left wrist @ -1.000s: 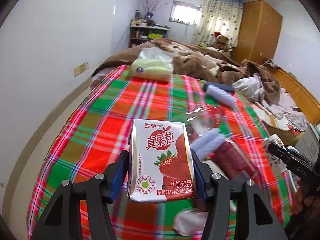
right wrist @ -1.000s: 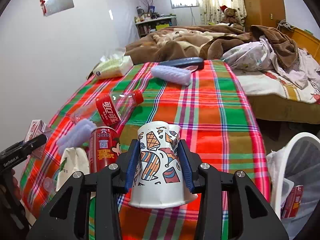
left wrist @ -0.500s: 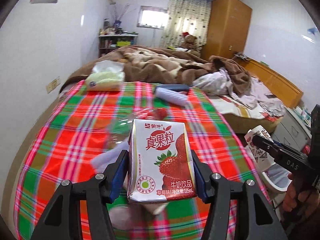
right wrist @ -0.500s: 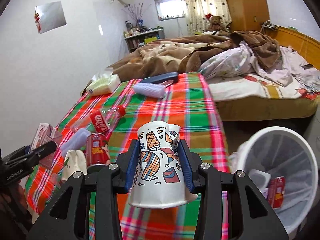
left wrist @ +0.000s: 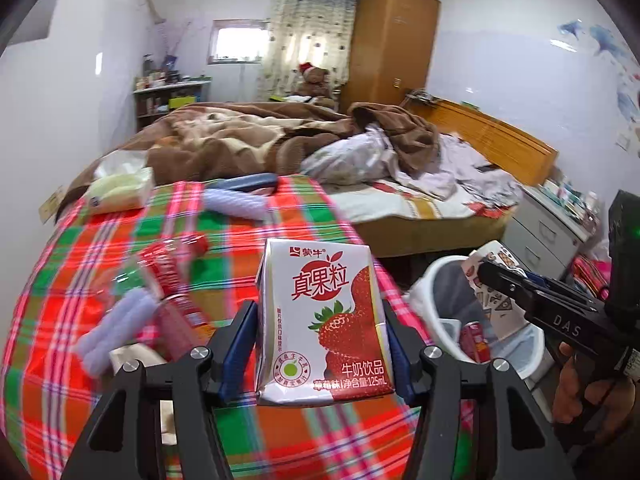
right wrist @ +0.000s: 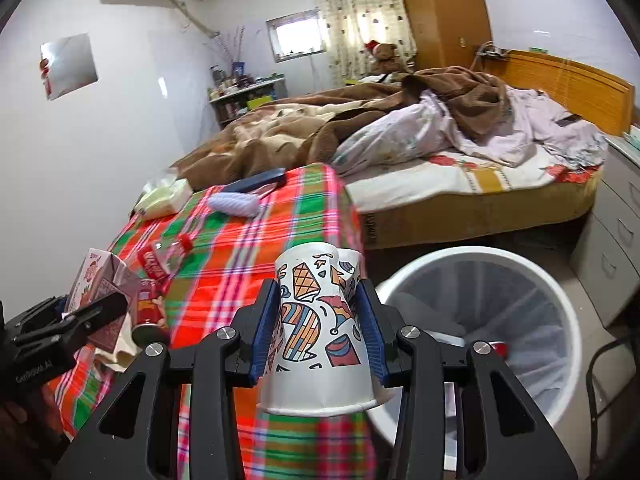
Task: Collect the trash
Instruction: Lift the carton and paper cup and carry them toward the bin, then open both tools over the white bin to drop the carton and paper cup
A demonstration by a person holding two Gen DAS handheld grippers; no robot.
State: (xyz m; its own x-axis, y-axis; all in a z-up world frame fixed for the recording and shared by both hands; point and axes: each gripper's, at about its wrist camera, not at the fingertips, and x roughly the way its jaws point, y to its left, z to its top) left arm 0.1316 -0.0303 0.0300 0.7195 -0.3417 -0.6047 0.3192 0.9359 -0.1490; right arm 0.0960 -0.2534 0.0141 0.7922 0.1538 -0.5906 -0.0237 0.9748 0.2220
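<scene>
My left gripper [left wrist: 318,350] is shut on a strawberry milk carton [left wrist: 322,320] and holds it above the plaid table [left wrist: 280,224]. My right gripper [right wrist: 318,330] is shut on an upside-down patterned paper cup [right wrist: 316,332], at the table's right edge beside the white trash bin [right wrist: 520,280]. The bin [left wrist: 436,272] holds a red can [left wrist: 472,340] and other trash. In the left wrist view the cup [left wrist: 492,292] hangs over the bin. A red can [right wrist: 148,306] and a clear cola bottle [right wrist: 164,256] lie on the table.
On the table lie two lilac rollers [left wrist: 236,204] [left wrist: 116,330], a tissue pack [left wrist: 120,190], a dark flat case [left wrist: 248,182] and a beige bag [left wrist: 136,356]. A bed [right wrist: 440,152] with blankets stands behind. Grey drawers [right wrist: 612,232] stand right of the bin.
Both grippers have swung right towards the bin, still holding the carton and the cup. The bin now fills more of the right wrist view.
</scene>
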